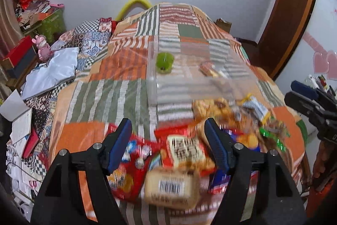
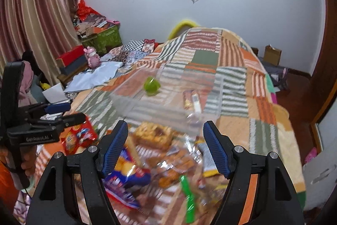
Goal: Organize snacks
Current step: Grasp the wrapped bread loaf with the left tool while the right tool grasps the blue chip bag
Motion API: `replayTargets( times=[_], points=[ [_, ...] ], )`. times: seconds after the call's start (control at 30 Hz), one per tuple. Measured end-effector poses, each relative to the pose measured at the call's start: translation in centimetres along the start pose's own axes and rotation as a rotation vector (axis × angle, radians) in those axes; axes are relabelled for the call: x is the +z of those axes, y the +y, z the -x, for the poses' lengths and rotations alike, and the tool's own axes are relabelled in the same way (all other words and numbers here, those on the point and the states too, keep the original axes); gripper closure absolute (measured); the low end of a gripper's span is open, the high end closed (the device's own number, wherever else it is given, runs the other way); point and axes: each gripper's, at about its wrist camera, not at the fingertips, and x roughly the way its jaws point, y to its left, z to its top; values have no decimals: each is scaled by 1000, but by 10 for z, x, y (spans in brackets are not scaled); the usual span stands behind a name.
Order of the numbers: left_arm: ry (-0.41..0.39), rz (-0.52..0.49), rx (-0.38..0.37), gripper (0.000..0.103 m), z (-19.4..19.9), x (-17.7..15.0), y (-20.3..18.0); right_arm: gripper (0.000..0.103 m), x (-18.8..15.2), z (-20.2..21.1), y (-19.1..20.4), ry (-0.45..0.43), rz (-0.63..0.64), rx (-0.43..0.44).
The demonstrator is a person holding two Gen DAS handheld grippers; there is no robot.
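Both grippers are hanging over a bed with a patchwork quilt, and neither one has anything in it. The left gripper has its blue fingers spread apart with nothing pinched; under and between them sits the blurry snack pile: a red bag just inside the left finger, a tan packet with a barcode below the gap, a red pack with a printed label right in the gap. The right gripper is the same story, fingers apart and empty; a blue and yellow chip bag lies by its left finger, a green wrapper lower in the gap, a clear pack of brown cookies just past the tips. Beyond both sets of fingertips is a clear plastic box; inside it there's a green round thing and a small wrapped bar. Everything close up is smeared, so the labels are unreadable.
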Motion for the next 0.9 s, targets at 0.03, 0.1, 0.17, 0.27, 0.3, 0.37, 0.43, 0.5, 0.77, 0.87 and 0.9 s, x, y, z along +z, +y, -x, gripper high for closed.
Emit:
replayTargets(
  times=[0.03,0.1,0.17,0.27,0.3,0.37,0.43,0.5,0.77,0.87,0.9],
  points=[
    [4,-4,1,32,1,-7,-1,32,-4,0,2,4,-3,5],
    [20,-14,2,32,2,-20,-3,32,-10,0,5,13,-6,14],
    [31,-20,1,32,1,-30,-4,32,-16,0,8,22,-11,21],
    [61,-15,-10,30,-2,-49,-4,32,-29,-2,12,40,-15,35],
    [72,-11,-13,28,-4,-54,-3,32,-33,-3,14,49,-16,41],
    [91,-4,-14,28,-8,-62,-2,32,-41,-7,18,69,-17,50],
    [103,6,-18,28,-10,-69,0,32,-48,-13,21,91,-17,58],
    [111,19,-24,28,-12,-74,2,32,-55,-17,23,113,-21,69],
    [150,37,-67,28,-25,-90,6,32,-75,-42,30,202,-54,132],
    [145,33,-59,27,-27,-90,6,32,-78,-49,29,223,-71,154],
    [145,32,-58,25,-28,-90,6,32,-79,-51,29,229,-79,163]
  ],
)
